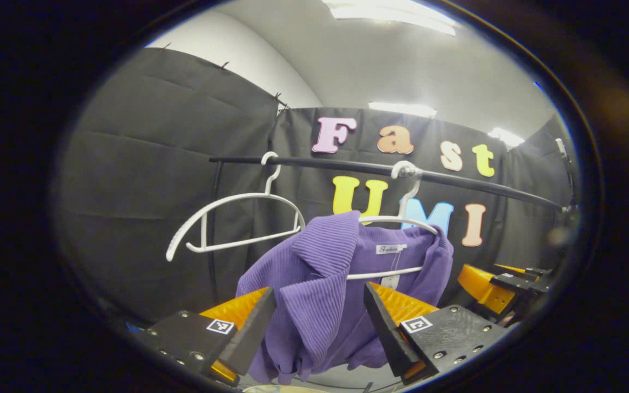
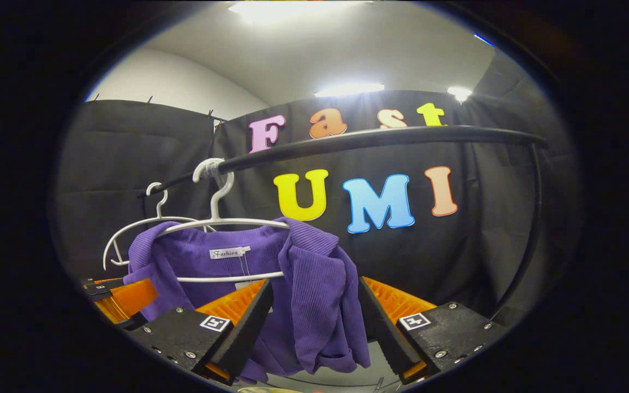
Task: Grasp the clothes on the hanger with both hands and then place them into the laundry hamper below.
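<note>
Purple garment (image 1: 319, 295) between both open tongs; its lower hem cut off.

A long rail (image 1: 456, 183) runs across in front of the cloth wall (image 1: 145, 164). Two hangers hang on the rail. In the left gripper view, the bare hanger (image 1: 232, 221) hangs toward the rail's left end. The hanger with the top (image 1: 396, 224) hangs to its right. The top (image 1: 319, 295) hangs on it, below the rail. The left gripper (image 1: 319, 327) is in front of the top, one finger on each side of a fold. The right gripper (image 2: 314, 322) is in front of the top's other side.
</note>
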Tool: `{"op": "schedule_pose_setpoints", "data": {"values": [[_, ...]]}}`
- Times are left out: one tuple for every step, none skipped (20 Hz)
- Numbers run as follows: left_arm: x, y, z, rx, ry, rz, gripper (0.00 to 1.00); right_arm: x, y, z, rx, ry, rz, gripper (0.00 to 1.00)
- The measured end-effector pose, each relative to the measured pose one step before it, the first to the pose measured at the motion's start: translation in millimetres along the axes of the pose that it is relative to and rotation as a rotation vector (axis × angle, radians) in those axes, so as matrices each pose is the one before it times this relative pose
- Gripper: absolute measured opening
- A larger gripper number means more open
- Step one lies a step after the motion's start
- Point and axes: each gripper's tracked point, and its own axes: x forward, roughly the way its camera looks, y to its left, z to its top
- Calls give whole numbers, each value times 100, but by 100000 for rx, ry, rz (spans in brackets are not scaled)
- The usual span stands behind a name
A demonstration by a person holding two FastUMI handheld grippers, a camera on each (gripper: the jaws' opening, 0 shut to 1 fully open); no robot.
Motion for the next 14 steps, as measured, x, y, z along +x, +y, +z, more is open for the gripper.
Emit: {"op": "schedule_pose_setpoints", "data": {"values": [[737, -24, -694, -214, 1546, 1688, 99, 865, -13, -480, -74, 820, 522, 96], [677, -76, -582, -367, 1198, 1349, 99, 880, 99, -501, 157, 824, 782, 96], [717, 46, -477, -325, 1466, 1895, 94, 912, 110, -317, -151, 567, 1003, 96], [736, 147, -493, -287, 1105, 2425, 94, 846, -53, -372, -572, 518, 223, 96], [728, 83, -310, -208, 447, 2190, 94, 755, -102, -316, -558, 570, 199, 96], [455, 30, -213, 104, 401, 1717, 89, 800, -30, -296, -251, 761, 101, 96], [530, -48, -126, 511, -26, 1440, 94, 761, 25, -292, 425, 896, 535, 96], [421, 90, -98, 1133, -41, 1664, 99, 607, -18, -410, 457, 913, 513, 96], [346, 123, -111, 1385, -57, 1804, 99, 689, -12, -344, 354, 848, 403, 96], [315, 44, -63, 1284, -258, 1521, 94, 550, 106, -389, 238, 762, 995, 96], [241, 43, 21, 862, -178, 1403, 94, 490, 59, -239, -63, 436, 1049, 96], [131, -42, 143, 2, -954, 750, 94, 503, 59, -352, -503, 211, 876, 96], [109, 18, 104, -412, -751, 1026, 99, 474, -31, -239, -839, 266, 438, 96], [50, 96, -55, -204, -514, 1070, 99, 310, 83, -210, -873, 189, 818, 96]]}}
